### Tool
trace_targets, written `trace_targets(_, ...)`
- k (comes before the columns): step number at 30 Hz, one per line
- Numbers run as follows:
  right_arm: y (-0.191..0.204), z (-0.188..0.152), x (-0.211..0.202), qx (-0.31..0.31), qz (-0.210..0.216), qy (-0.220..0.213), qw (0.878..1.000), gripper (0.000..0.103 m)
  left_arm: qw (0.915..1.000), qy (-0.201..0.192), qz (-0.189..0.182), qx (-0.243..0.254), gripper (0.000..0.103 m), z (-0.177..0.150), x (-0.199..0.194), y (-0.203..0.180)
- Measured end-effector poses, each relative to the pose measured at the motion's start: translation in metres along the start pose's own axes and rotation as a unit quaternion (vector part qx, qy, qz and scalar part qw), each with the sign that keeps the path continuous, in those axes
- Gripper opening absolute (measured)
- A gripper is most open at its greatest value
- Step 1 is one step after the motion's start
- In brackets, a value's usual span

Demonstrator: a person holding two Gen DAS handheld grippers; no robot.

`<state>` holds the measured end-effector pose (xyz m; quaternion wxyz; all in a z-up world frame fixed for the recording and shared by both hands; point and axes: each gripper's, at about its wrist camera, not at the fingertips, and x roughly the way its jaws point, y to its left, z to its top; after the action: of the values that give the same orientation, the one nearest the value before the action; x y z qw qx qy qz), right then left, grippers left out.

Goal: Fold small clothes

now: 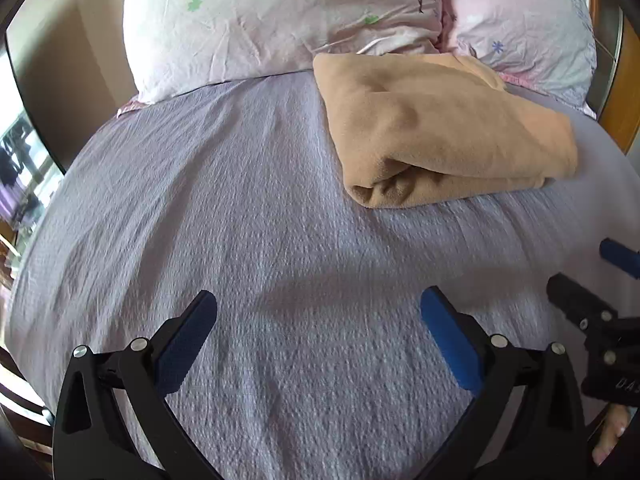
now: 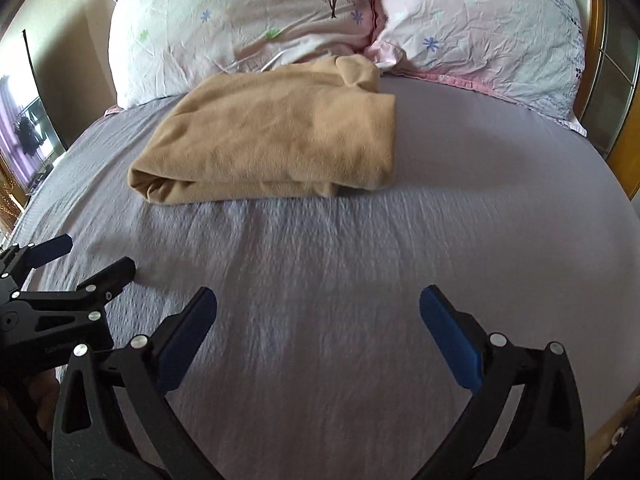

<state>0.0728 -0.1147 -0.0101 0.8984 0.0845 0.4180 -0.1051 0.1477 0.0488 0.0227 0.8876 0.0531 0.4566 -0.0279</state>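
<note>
Right wrist view: we hold both the left gripper (image 2: pixel 96 256) and right gripper (image 2: pixel 318 320) spread and empty above the bed (image 2: pixel 460 240), the soft, light, floppy tan garment (image 2: pixel 272 140) lying folded near the pillows (image 2: pixel 240 20), best pinched at a corner.

The bed (image 2: pixel 360 280) has a grey textured cover. On it lies a folded tan garment (image 2: pixel 272 144) at the far side, touching two flowered pillows (image 2: pixel 240 20) behind.

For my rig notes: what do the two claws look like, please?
Both look alike. The left claw and right claw have black, curved plastic frames with silver round rivets and two blue ribbed pads. Pale lettering marks the body; it is unreadable. No cables or sleeves show.
</note>
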Motion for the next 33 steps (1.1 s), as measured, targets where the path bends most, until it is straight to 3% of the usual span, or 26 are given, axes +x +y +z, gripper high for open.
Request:
trace_targets(6,0.0060,-0.0020,0.0057,-0.011,-0.028,0.001,1.000,0.101,0.9997,-0.001,-0.012,-0.023,0.102,-0.0055,0.0008,0.0065)
trace_targets(33,0.0072,-0.0030,0.0054,-0.008,-0.032,0.003,0.999,0.101,0.9996,-0.005,-0.009,-0.024,0.102,-0.0067,0.0008,0.0058)
